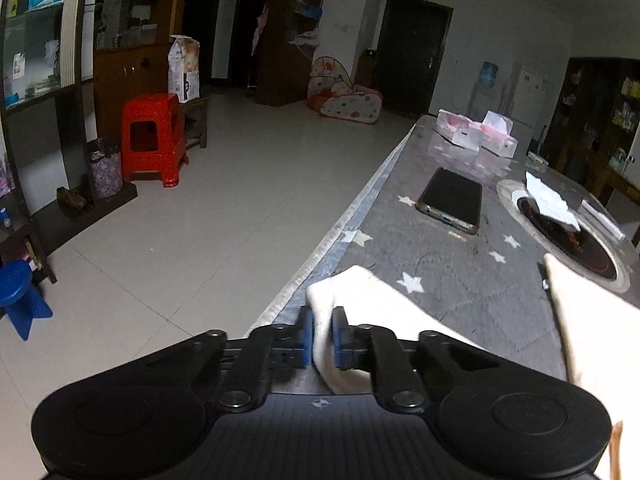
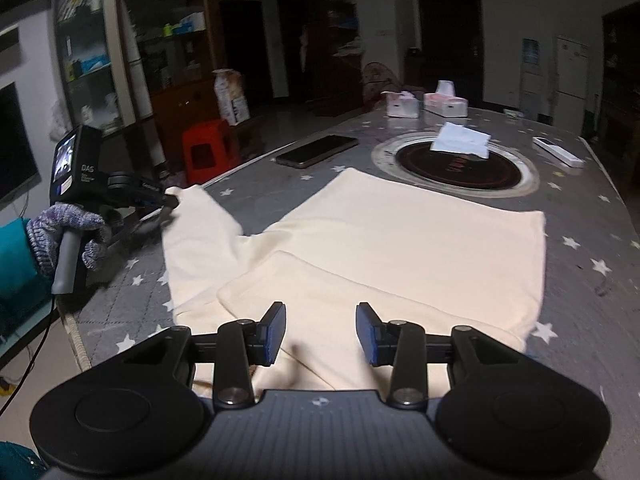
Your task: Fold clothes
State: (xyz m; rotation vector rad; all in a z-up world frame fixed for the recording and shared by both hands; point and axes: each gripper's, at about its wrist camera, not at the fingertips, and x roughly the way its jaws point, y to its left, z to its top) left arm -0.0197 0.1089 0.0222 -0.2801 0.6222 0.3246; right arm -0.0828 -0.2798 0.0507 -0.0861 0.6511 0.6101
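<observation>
A cream garment [image 2: 400,240] lies spread on the grey star-patterned table [image 2: 580,248], with one sleeve folded over its near part. Its other sleeve [image 2: 196,220] stretches to the left. My left gripper [image 1: 322,336] is shut on the end of that sleeve [image 1: 320,300] near the table's left edge; it also shows in the right wrist view [image 2: 172,204]. My right gripper [image 2: 321,334] is open and empty, just above the garment's near edge.
A phone [image 2: 316,151] lies beyond the garment, beside a round black hotplate [image 2: 456,168] with a white paper [image 2: 460,140] on it. Tissue boxes [image 2: 444,104] stand at the far end. A white remote [image 2: 558,151] is far right. A red stool [image 1: 152,136] stands on the floor.
</observation>
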